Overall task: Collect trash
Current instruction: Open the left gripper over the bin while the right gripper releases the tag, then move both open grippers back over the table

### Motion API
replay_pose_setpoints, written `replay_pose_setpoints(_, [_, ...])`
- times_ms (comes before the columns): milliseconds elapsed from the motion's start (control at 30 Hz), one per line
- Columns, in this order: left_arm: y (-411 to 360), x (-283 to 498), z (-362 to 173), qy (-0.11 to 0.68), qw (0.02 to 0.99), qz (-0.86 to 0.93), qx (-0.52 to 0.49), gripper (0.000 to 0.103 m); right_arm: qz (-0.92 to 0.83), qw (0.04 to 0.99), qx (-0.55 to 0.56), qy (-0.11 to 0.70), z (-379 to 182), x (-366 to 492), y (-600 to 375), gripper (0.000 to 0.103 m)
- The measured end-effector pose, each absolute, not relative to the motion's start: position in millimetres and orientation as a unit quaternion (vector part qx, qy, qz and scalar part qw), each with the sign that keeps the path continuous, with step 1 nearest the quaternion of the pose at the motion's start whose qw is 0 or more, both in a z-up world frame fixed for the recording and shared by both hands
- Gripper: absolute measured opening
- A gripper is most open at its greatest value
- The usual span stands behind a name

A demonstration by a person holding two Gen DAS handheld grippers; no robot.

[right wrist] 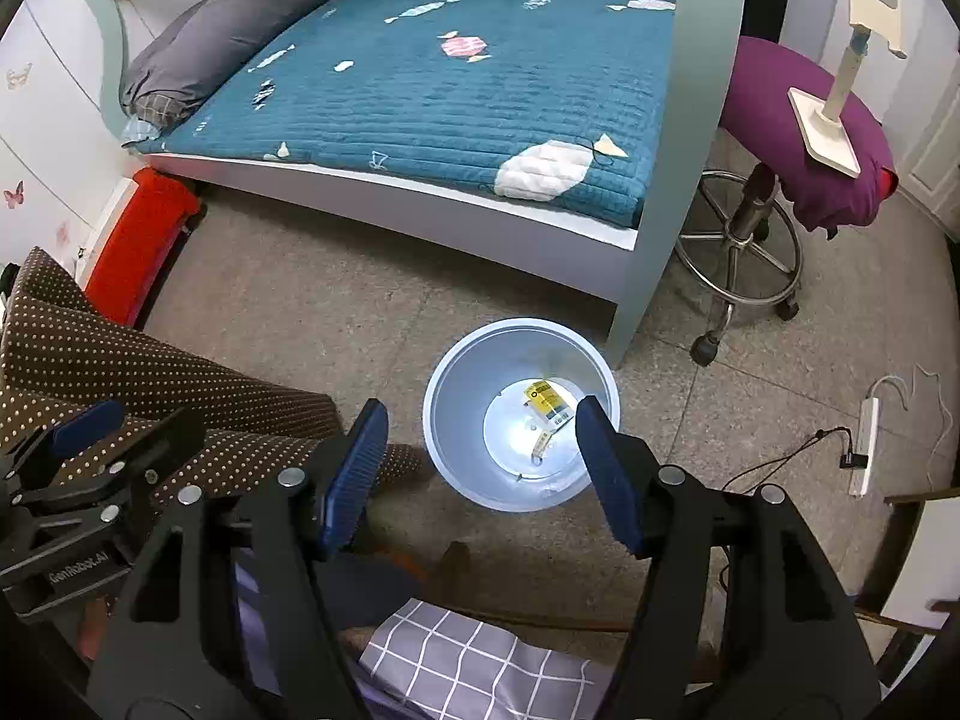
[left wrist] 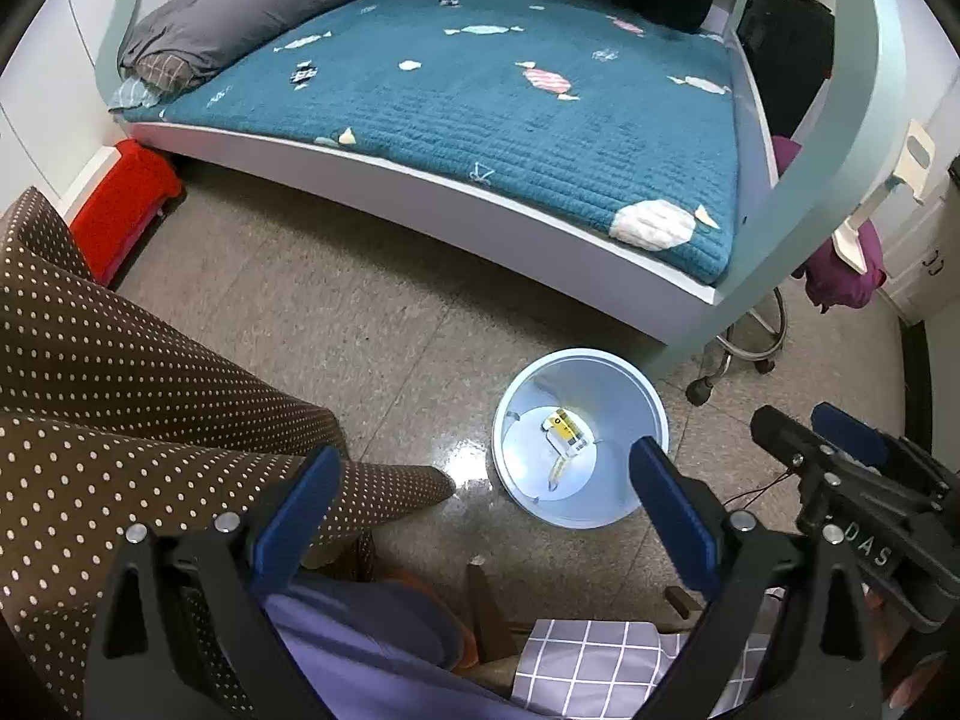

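Speckled floor [right wrist: 288, 312] beside bed, pale blue bin [right wrist: 447, 420] with yellow-labelled wrapper [right wrist: 545, 399] inside, right tool [right wrist: 477, 450] wide, empty.

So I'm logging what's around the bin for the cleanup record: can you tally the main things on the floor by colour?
Pale blue: 1, the waste bin
Red: 1, the low stool
Purple: 1, the rolling stool
White: 1, the power strip
Total: 4

Bright, sharp fisheye views (edges bent, dark)
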State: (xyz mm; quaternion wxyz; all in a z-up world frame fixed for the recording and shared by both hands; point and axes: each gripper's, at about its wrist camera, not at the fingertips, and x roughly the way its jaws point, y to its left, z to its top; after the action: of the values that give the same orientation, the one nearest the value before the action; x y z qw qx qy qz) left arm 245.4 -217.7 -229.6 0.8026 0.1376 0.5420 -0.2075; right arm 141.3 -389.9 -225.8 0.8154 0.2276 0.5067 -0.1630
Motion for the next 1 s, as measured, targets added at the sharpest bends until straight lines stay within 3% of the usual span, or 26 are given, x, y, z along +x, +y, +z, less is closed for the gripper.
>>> replay_pose_setpoints(700, [-176,209,-196,0.512,0.827,-0.198,0.121,0.095,-0.142,0.845,0.212,0.471,-180,113,-346,0.064])
replay_pose_setpoints(1000, [-134,189,-159,0.472,0.859,-0.175,0.096,0.095,-0.109,0.869,0.193,0.442,-147,110,-312,0.065])
